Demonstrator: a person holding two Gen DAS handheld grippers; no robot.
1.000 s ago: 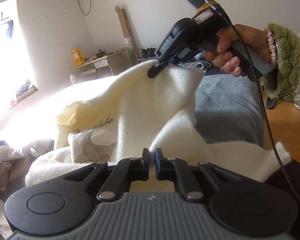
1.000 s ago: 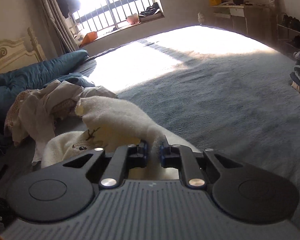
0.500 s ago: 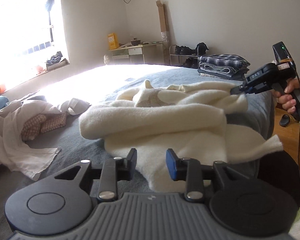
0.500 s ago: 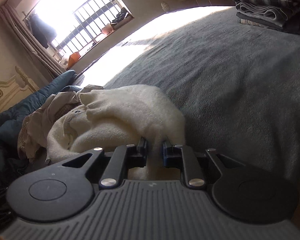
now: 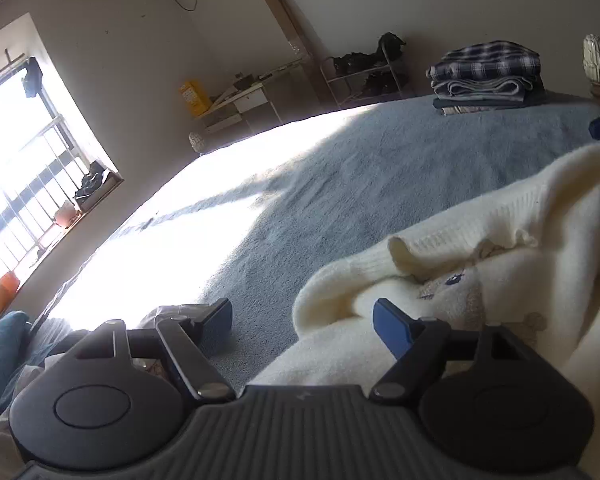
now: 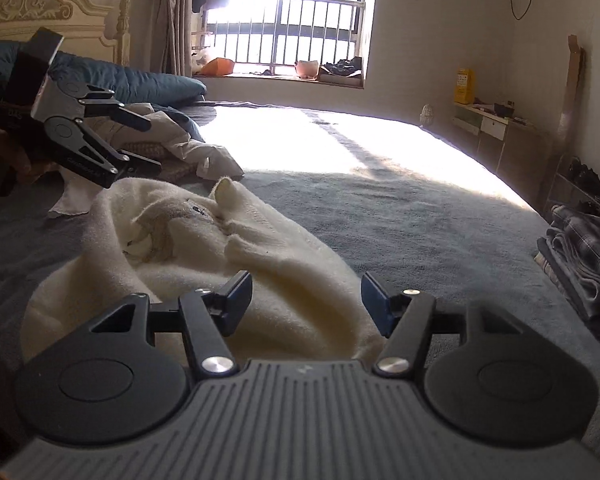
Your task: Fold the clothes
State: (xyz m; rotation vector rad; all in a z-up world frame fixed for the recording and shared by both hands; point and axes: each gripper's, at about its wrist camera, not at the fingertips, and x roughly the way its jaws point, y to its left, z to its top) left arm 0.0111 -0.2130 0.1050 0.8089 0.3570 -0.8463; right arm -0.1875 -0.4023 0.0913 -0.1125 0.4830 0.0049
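— Fingers?

— Both pairs are opening, gripping nothing: left gripper clear, right gripper over the cream fleecy sweater lying bunched on the grey-blue bed cover.

— Progress?

— Roughly halfway, I judge: a plaid-topped folded stack is done; a crumpled white pile waits, sunny barred window behind.

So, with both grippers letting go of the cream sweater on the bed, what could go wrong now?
1. The cream sweater lies bunched, with a sleeve end sticking up; the fold may come out uneven.
2. The right gripper is opening low over the fabric, which still lies between its fingers, so the knit could snag.
3. The left gripper hovers beside the unfolded clothes pile and might catch it.
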